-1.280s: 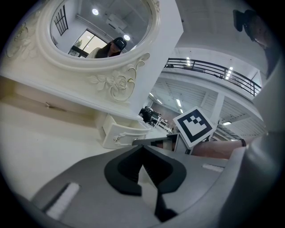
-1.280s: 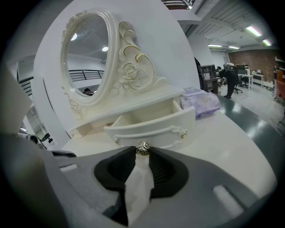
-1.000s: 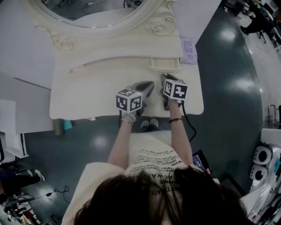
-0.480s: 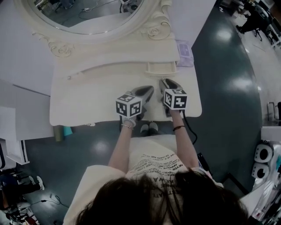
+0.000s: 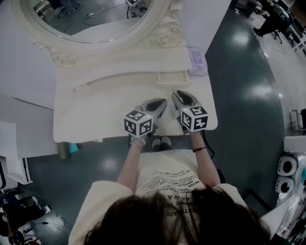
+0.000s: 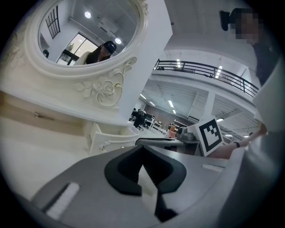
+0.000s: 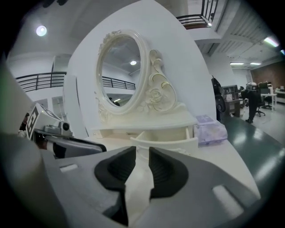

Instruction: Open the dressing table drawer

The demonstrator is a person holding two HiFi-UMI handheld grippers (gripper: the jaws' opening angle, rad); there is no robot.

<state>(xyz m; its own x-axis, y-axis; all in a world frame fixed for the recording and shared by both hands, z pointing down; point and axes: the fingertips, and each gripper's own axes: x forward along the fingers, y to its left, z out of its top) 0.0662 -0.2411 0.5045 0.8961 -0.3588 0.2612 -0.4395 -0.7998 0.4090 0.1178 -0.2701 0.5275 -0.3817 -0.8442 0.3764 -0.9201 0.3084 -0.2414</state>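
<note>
The cream dressing table (image 5: 95, 115) has a small right drawer (image 5: 174, 77) standing pulled out, with an empty inside. In the right gripper view this drawer (image 7: 164, 140) lies just ahead of my right gripper (image 7: 142, 151), a short way off and not touching. The right gripper (image 5: 177, 94) hovers over the tabletop; its jaws are closing with a narrow gap and nothing between them. My left gripper (image 5: 162, 102) sits beside it to the left, above the table's front part. In its own view the left gripper (image 6: 142, 150) has its tips together and holds nothing.
An oval mirror (image 5: 91, 14) in a carved frame rises behind the drawers. A long left drawer with a small knob (image 5: 72, 90) is closed. A lilac tissue pack (image 5: 197, 58) lies at the table's right back corner. Dark floor surrounds the table.
My right gripper has drawn back from the open drawer toward the person and lifted a little. The left gripper has stayed almost still. The drawer remains pulled out.
</note>
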